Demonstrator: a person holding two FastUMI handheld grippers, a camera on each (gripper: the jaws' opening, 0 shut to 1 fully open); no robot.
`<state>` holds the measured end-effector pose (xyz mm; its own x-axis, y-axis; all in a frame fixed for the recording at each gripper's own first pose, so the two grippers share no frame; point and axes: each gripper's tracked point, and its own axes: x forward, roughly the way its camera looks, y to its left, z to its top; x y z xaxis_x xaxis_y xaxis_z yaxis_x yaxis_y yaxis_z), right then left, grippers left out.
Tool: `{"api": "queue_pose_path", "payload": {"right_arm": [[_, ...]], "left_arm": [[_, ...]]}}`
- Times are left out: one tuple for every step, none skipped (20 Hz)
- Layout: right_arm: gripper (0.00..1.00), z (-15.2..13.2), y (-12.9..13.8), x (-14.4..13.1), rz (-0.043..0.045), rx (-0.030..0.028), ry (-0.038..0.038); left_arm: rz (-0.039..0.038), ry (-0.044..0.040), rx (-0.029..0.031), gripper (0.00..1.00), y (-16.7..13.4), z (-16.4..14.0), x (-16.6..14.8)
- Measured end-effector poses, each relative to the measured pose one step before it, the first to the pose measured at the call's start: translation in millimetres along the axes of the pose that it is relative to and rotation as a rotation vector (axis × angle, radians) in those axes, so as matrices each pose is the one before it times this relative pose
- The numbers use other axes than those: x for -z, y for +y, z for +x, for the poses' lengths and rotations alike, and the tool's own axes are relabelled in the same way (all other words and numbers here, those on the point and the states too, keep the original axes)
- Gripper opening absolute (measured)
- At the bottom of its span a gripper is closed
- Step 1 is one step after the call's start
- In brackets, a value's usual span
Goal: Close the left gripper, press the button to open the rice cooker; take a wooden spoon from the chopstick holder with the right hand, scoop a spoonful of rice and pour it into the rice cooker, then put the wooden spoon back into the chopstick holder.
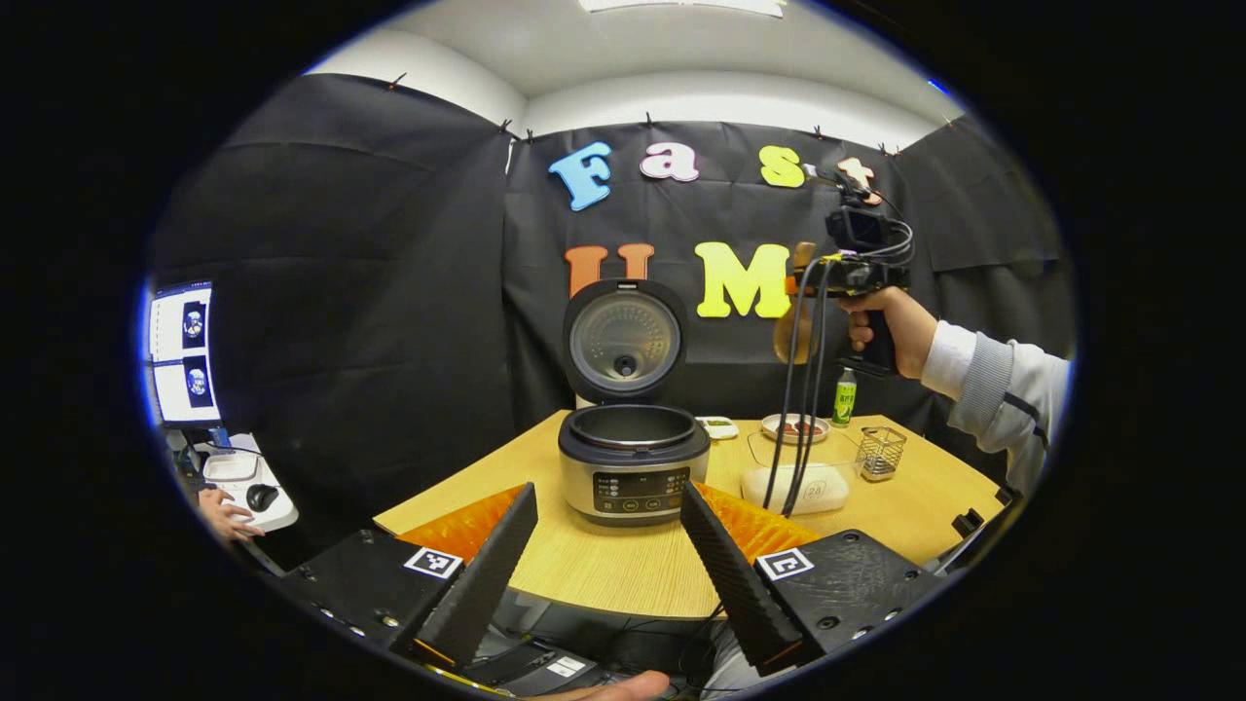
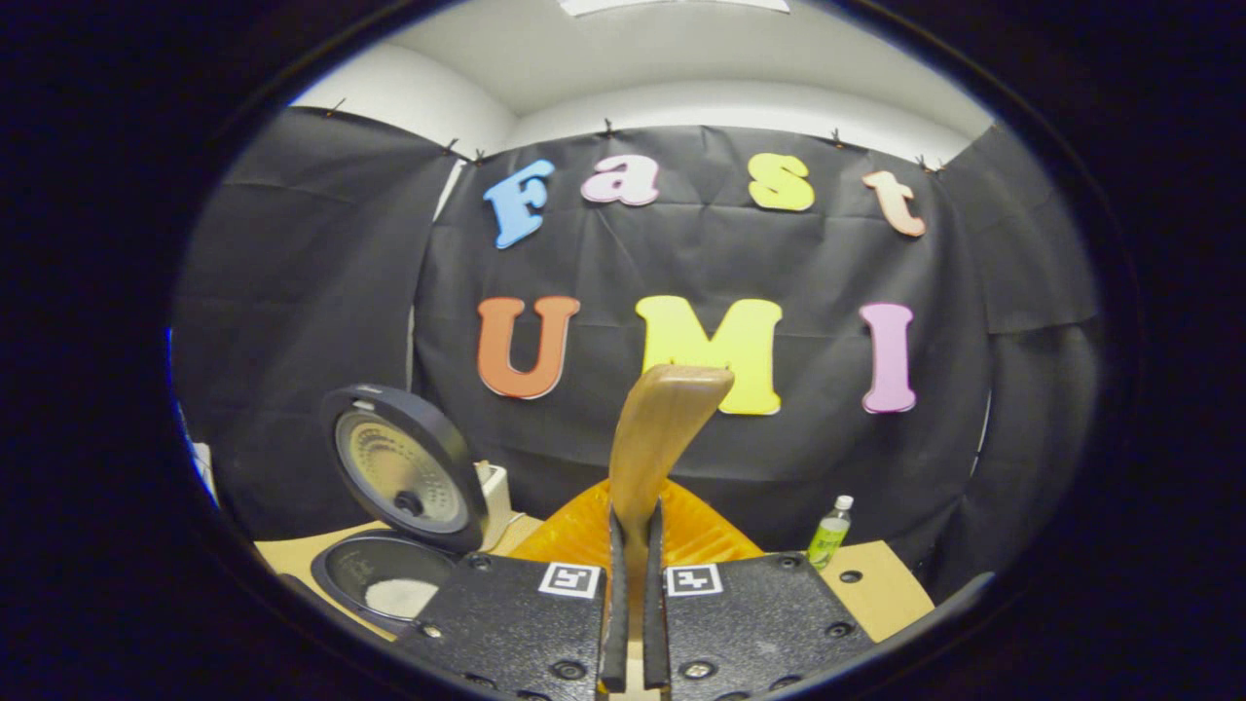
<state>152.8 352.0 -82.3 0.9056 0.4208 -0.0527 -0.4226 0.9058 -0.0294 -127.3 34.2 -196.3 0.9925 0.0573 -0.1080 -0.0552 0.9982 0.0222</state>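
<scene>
The right tongs pinch a wooden spoon by its handle, bowl up, held high above the worktop, probably to carry it back to the wire holder. The left tongs gape empty, set back facing the cooker, out of the way. Its round lid stands open; white rice lies in the dark pot

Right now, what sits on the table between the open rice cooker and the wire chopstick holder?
In the left gripper view, a clear container of rice lies between the rice cooker and the chopstick holder; the right gripper's cables hang in front of it.
</scene>
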Motion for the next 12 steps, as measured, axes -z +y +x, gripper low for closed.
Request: {"api": "queue_pose_path", "payload": {"right_arm": [[0.12,0.9,-20.71,2.3,0.00879,0.02972,0.00233],[0.12,0.43,-19.3,3.16,0.01135,0.02428,0.00507],[0.12,0.83,-17.32,3.86,0.01059,0.02145,0.00624],[0.12,2.91,-18.75,4.64,-0.00644,0.02227,0.00455],[0.12,3.16,-19.98,5.77,-0.00913,0.03122,0.0127],[0.12,0.83,-16.1,5.98,-0.00761,0.02628,0.01371],[0.12,0.67,-12.85,5.21,0.00126,0.01212,0.00911],[0.12,0.11,-10.28,4.65,0.0081,0.00556,0.00667],[0.12,-0.72,-9.68,4.68,0.00244,0.0046,0.00597],[0.12,-0.3,-10.03,4.9,-0.00644,0.00603,0.00333],[0.12,-0.97,-8.61,5.02,-0.01058,0.00484,0.00157],[0.17,-0.7,-6.14,6.17,-0.00713,-0.00341,0.00349]], "left_arm": [[0.00015,-0.00251,0.0017,0.94,-0.01,0.48,0.83],[-0.00001,-0.00445,-0.00357,0.95,0.68,0.7,0.03],[0.00031,-0.00316,-0.00338,0.94,0.01,0.74,-0.18],[-0.00143,-0.00163,-0.00295,0.94,-0.77,0.09,-0.33],[-0.004,-0.00359,0.00259,0.94,-0.4,0.93,0.11],[-0.00595,-0.00365,0.005,0.94,-0.76,0.23,-0.12],[-0.00539,-0.00259,0.00518,0.94,-0.47,0.21,0.22],[-0.00351,0.00095,0.00406,0.94,-0.26,0.84,0.77],[-0.00001,0.00089,0.00185,0.95,0.01,-0.1,0.5],[0.00192,-0.00169,0.00136,0.95,-1.97,0.21,-2.68],[0.00187,-0.00275,-0.00002,0.94,-0.96,-0.19,-1.09],[-0.00009,-0.0018,0.00286,0.94,-1.68,0.15,-0.47]]}}
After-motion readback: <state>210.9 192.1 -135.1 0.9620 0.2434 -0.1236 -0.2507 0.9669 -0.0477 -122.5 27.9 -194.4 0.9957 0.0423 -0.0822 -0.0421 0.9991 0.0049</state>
